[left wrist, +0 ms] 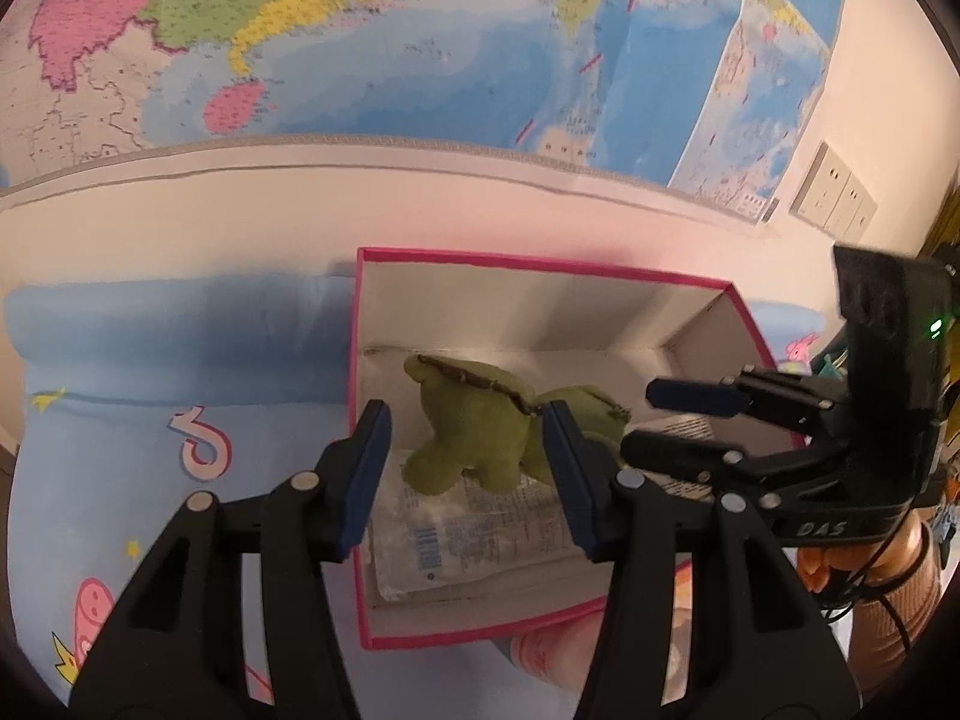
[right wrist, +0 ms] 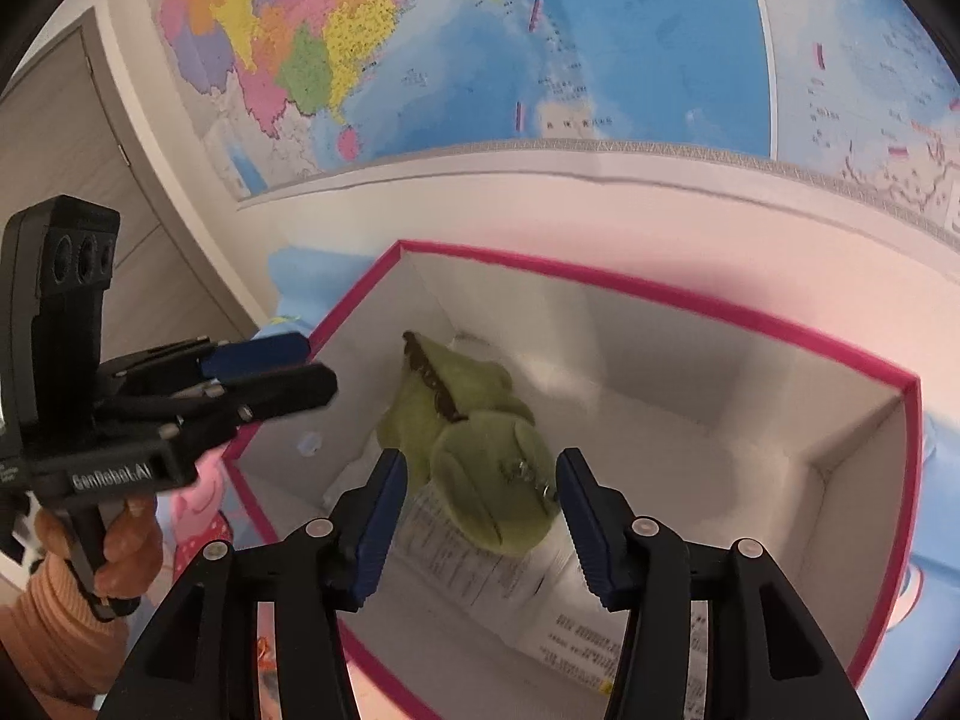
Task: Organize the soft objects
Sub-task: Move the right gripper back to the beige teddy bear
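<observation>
A green plush dinosaur [left wrist: 474,426] with a brown ridge lies inside a pink-edged white box [left wrist: 540,267], on top of clear plastic packets [left wrist: 474,531]. My left gripper [left wrist: 465,474] is open and empty, hovering above the box over the plush. My right gripper [right wrist: 480,504] is open and empty, above the same plush [right wrist: 474,450] in the box [right wrist: 660,294]. The right gripper also shows at the right of the left wrist view [left wrist: 672,420], open over the box's right side. The left gripper shows at the left of the right wrist view [right wrist: 300,369].
The box sits on a blue cartoon-print bedsheet [left wrist: 150,420] against a white wall with a large map [left wrist: 420,48]. Wall sockets [left wrist: 837,192] are at the right. A pink plush item [right wrist: 198,498] lies beside the box. A door [right wrist: 72,180] is at the left.
</observation>
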`<state>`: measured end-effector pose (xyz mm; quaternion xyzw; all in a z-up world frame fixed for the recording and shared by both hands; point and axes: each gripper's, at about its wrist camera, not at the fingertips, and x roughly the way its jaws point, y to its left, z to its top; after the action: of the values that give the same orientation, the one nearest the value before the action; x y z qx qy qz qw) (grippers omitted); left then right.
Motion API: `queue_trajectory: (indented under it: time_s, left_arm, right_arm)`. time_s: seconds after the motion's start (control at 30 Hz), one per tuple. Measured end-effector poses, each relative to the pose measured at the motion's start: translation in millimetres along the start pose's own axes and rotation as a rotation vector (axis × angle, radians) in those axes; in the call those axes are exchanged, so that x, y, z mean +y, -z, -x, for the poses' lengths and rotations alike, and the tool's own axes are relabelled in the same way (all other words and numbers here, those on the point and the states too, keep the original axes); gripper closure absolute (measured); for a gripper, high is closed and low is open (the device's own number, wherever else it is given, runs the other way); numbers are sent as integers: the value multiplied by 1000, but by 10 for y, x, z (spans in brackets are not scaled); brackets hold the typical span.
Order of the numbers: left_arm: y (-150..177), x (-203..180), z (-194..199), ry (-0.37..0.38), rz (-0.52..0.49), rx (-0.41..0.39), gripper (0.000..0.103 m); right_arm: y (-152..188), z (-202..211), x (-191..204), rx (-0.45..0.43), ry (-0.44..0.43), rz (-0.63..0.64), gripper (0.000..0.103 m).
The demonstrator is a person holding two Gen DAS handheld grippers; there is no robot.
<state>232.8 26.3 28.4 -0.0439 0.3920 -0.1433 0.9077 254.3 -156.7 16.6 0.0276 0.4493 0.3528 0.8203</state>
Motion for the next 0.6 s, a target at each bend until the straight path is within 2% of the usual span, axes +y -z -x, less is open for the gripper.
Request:
queue_trajectory:
  time_s: [0.1,0.17,0.27,0.43,0.6]
  left_arm:
    - [44,21,143,16,9,-19,49]
    - [67,23,196,23,11,-28,48]
    - [101,-7,259,38,14,-40,49]
    - [182,12,485,64,20,-73,49]
    - [319,-66,758,102,-5,-118,48]
  right_arm:
    - [-10,-83,31,30,13,10,52]
    - [-26,-164,40,61,10,2,57]
    - [-68,-261,69,79,21,-2,57]
    - [-135,-320,93,68,11,-22,57]
    - [-74,-82,96,-11,-17,-33,57]
